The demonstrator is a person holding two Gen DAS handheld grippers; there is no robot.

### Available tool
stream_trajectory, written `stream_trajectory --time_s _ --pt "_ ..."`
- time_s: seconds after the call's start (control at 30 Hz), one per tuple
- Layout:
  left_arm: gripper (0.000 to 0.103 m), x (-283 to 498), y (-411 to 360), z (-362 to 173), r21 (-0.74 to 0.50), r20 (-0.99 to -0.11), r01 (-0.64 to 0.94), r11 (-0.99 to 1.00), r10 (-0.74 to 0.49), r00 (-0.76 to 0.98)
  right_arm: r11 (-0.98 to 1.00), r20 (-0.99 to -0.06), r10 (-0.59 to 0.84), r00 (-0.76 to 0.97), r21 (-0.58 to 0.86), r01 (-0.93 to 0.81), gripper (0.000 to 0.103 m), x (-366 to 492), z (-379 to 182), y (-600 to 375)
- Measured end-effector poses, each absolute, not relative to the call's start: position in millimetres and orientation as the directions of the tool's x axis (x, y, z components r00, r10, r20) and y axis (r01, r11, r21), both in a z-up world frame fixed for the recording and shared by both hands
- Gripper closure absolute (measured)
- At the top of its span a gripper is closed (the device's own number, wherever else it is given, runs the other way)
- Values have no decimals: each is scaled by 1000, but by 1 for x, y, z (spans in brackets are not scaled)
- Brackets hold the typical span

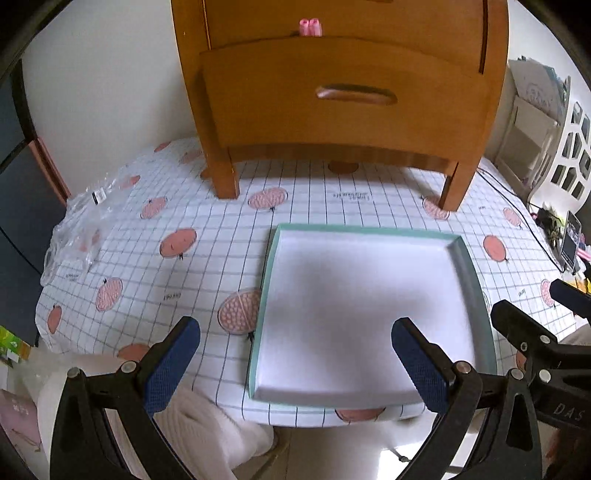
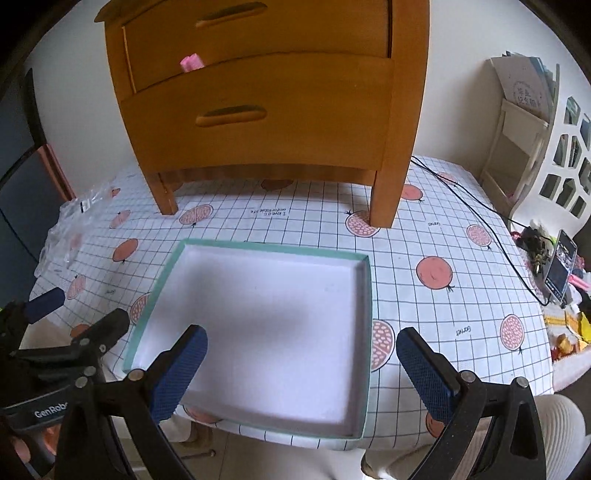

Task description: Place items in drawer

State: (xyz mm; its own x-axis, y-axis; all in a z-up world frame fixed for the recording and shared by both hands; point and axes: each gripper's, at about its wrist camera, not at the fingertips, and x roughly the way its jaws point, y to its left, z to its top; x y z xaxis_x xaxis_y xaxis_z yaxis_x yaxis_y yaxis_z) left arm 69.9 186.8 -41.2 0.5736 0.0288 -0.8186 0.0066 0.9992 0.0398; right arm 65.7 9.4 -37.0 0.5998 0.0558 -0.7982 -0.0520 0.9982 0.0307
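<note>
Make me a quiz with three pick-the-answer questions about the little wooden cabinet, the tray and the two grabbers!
1. Where are the pink items?
A. in the tray
B. sticking out above the lower drawer's front
C. on the tablecloth

2. What colour is the rim of the tray?
A. red
B. teal green
C. black

3. How are the two grippers?
A. both open, holding nothing
B. both shut on pink items
C. one is holding the tray

Answers: 1 B, the pink ends peek over the lower drawer front. 2 B, a teal edge runs round the white inside. 3 A, the left gripper and right gripper stand wide apart with nothing between their fingers.
</note>
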Motion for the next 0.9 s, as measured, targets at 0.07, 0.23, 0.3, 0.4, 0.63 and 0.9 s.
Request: stream_trajectory --time_s 0.07,0.23,0.3,0.4,0.63,0.9 --pt "0 66 188 -43 31 -823 -3 1000 27 568 998 -799 56 598 24 -62 0 62 -38 11" --pt "0 58 190 -43 22 -830 -12 1000 24 557 997 -799 58 599 17 -74 0 53 -39 14" --pt "0 56 191 -42 13 -831 -17 1000 20 557 997 -796 57 603 15 -75 0 50 -38 14" --pt "0 54 191 -40 7 -829 -21 1000 18 559 997 -790 59 610 12 -82 0 47 -35 15" --pt "0 52 188 -37 16 -823 -12 1000 20 568 996 -780 61 622 11 -84 0 44 -28 15" --pt "0 51 188 -36 20 -819 -18 1000 26 574 997 -775 59 629 13 -78 0 44 -25 13"
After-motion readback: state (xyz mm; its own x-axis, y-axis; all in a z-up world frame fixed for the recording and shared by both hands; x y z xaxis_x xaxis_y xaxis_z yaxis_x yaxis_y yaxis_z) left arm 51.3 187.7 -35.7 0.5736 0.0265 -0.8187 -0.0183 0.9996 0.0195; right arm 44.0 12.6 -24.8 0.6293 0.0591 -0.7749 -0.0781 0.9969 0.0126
